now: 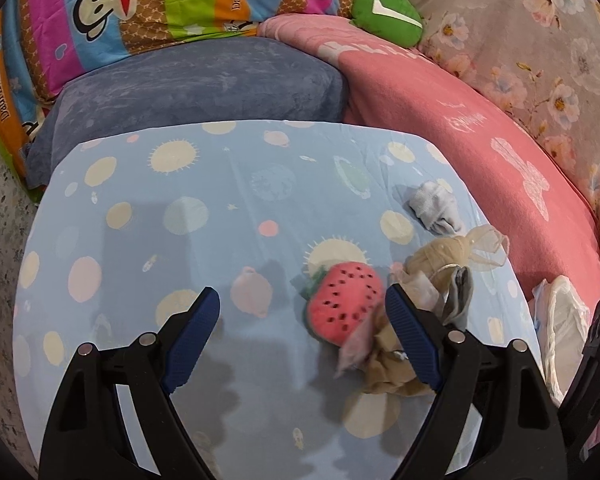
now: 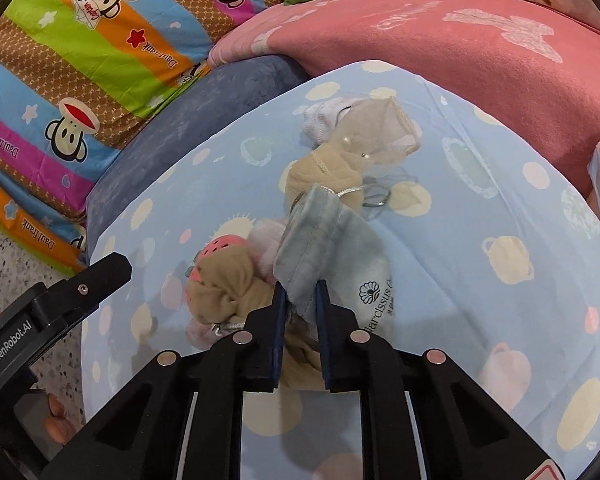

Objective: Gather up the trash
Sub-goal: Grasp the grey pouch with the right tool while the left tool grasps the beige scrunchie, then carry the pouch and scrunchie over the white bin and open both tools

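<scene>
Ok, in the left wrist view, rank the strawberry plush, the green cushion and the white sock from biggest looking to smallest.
1. Strawberry plush and green cushion: they look about alike, and the plush lies much nearer the camera, so I won't rank them.
2. White sock: smallest.

Black plastic frames are seen on both grippers, with ribbed blue pads point(image 1: 198, 336), silver round studs point(image 2: 240, 337) (four each), white "GenRobot.AI" lettering point(image 2: 10, 345).

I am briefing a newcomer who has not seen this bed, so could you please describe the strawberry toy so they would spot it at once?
Start at the light blue sheet with pale dots. Near its right side lies a heap of small cloth items; the strawberry toy rests at the heap's left edge, touching the beige stocking. It alone is plump, pink-red with dark seed dots and a green leaf.
</scene>
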Demonstrator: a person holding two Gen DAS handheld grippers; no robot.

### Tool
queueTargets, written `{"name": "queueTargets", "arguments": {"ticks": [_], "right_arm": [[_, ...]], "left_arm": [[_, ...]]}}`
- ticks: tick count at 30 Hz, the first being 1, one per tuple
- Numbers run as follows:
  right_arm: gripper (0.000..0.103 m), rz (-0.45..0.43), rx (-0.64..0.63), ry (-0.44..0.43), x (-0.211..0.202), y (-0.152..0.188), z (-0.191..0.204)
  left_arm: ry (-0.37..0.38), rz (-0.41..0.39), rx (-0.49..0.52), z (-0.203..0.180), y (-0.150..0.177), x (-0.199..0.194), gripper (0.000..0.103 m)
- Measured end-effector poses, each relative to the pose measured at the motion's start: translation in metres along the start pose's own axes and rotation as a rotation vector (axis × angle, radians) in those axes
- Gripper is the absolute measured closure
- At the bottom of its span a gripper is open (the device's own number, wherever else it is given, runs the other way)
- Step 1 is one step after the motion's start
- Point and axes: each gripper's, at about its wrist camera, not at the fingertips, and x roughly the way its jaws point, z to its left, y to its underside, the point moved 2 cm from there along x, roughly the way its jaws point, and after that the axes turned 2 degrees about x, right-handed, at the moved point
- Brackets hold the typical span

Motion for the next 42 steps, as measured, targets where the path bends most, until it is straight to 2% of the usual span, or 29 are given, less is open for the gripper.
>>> {"name": "queueTargets", "arguments": {"ticks": [7, 13, 15, 18, 20, 22, 23, 25, 31, 42], "right_arm": [[0.091, -0.055, 0.028, 0.034, -0.031, 0.001, -0.029], [0.091, -0.093, 0.035, 0.049, -0.059, 0.001, -0.044], [0.091, -0.105, 0.035, 0.051, -0.066, 0.002, -0.046], [0.091, -0.121, 0.03, 0.056, -0.074, 0.002, -0.05], [0.091, -0.122, 0.033, 0.054, -0.077, 0.003, -0.052], [0.091, -0.12, 0.035, 0.055, -0.079, 0.005, -0.055], [0.091, -0.119, 0.036, 0.055, -0.08, 0.006, -0.056], [0.091, -0.114, 0.039, 0.052, -0.081, 0.009, -0.059], [0.091, -0.126, 0.028, 0.042, -0.089, 0.01, -0.062], [0.091, -0.235, 0.033, 0.04, -0.139, -0.007, -0.077]], "left_arm": [[0.059, 0.035, 0.057, -0.037, 0.016, 0.007, 0.026], [0.104, 0.098, 0.077, -0.064, 0.032, 0.018, 0.039], [0.114, 0.123, 0.07, -0.07, 0.039, 0.022, 0.04], [0.125, 0.16, 0.068, -0.079, 0.049, 0.031, 0.046], [0.102, 0.178, 0.078, -0.084, 0.055, 0.038, 0.056], [0.084, 0.188, 0.079, -0.086, 0.058, 0.043, 0.061], [0.075, 0.197, 0.077, -0.087, 0.059, 0.045, 0.07], [0.081, 0.206, 0.077, -0.088, 0.059, 0.045, 0.074], [0.081, 0.154, 0.121, -0.103, 0.056, 0.023, 0.077], [0.168, 0.051, 0.225, -0.168, 0.035, -0.029, 0.078]]}}
